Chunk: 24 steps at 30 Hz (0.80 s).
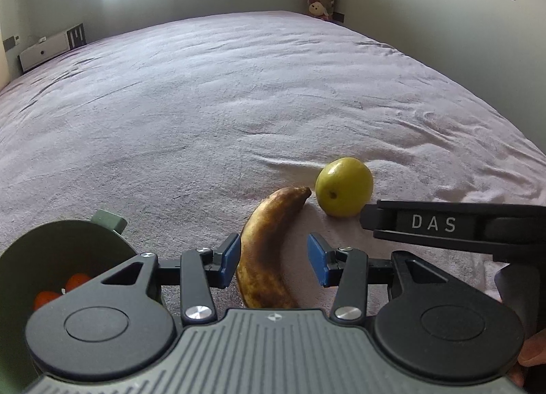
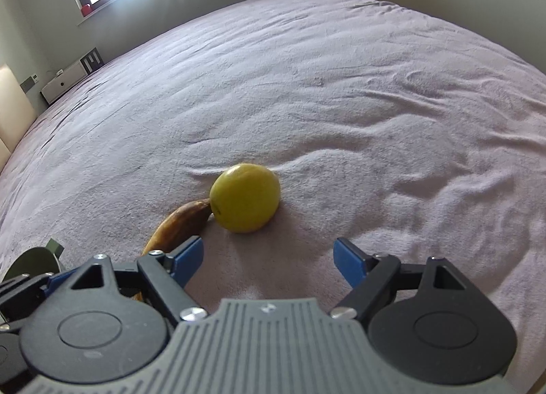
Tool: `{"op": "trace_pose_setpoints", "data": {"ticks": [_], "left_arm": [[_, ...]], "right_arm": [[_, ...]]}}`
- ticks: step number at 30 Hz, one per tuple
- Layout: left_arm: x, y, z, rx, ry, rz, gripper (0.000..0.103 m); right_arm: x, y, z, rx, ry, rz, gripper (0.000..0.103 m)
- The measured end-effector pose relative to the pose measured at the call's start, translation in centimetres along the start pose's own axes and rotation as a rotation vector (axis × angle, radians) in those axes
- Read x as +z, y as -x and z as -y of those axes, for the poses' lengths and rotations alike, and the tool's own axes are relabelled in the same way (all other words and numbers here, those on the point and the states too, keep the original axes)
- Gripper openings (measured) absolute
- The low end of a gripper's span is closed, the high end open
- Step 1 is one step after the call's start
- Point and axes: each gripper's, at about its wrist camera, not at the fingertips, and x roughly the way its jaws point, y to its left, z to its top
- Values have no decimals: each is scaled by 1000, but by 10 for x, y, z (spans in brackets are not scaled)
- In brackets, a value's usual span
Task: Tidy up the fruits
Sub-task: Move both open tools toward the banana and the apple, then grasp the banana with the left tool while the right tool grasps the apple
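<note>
Left hand-held gripper (image 1: 273, 259) straddles a curved, brown-mottled banana (image 1: 269, 250), blue pads apart, not pressing. Right hand-held gripper (image 2: 269, 259) gapes empty near a smooth round yellow-green fruit (image 2: 245, 197) on the wrinkled lilac bed (image 2: 341, 86).

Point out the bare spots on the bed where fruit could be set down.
Free: the wide bedspread beyond the green fruit toward the window, and the stretch right of that fruit. Crowded: the near edge, where banana, green fruit, green bowl and both grippers cluster.
</note>
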Motion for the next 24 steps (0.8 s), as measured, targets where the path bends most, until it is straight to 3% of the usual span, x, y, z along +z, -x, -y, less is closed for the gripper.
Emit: {"op": "trace_pose_setpoints", "data": {"ticks": [12,24], "left_arm": [[5,-25,-10,-3,22,-23,53],[2,-49,-11,12,21,-103,52]], "right_arm": [[14,-30,-2,13,-20,15,81],[21,-59,-6,59,-53,-1,80]]}}
